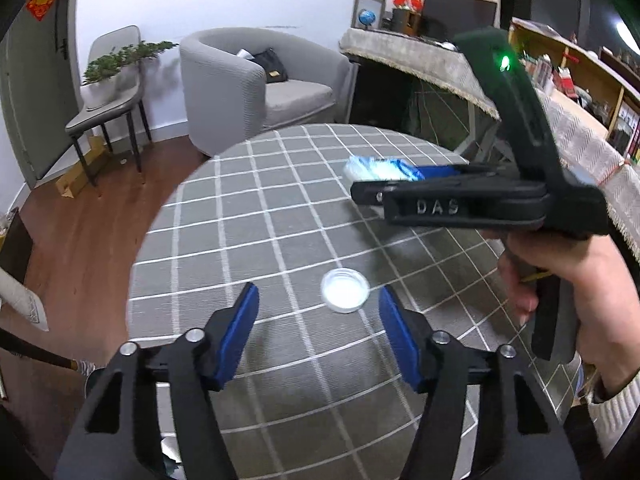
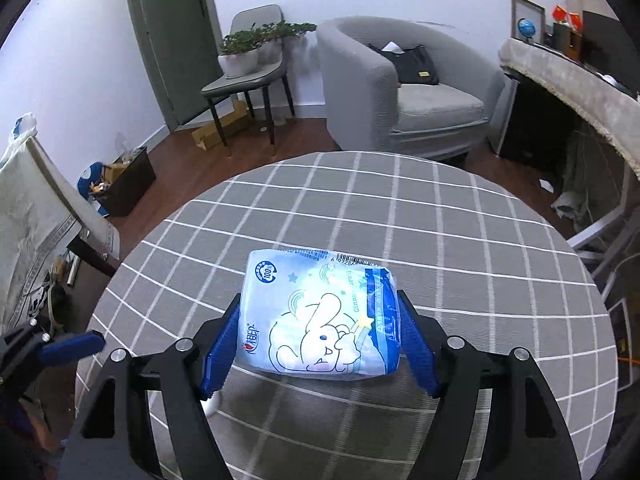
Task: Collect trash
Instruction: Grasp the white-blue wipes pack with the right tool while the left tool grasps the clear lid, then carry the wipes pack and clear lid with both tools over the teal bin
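A blue-and-white tissue pack [image 2: 320, 316] with a cartoon rabbit is held between the blue pads of my right gripper [image 2: 318, 340], above the round checked table [image 2: 480, 248]. In the left wrist view the right gripper [image 1: 404, 184] shows from the side with the pack [image 1: 380, 169] at its tip. A small white plastic lid [image 1: 345, 290] lies on the table [image 1: 260, 216], just ahead of my left gripper [image 1: 318, 320] and toward its right finger. The left gripper is open and empty.
A grey armchair [image 2: 404, 88] with a black bag stands beyond the table. A chair with a potted plant [image 2: 248, 60] is by the door. A dark bin [image 2: 124, 184] full of scraps stands on the wooden floor at left. A cloth-covered counter [image 1: 420, 60] is at right.
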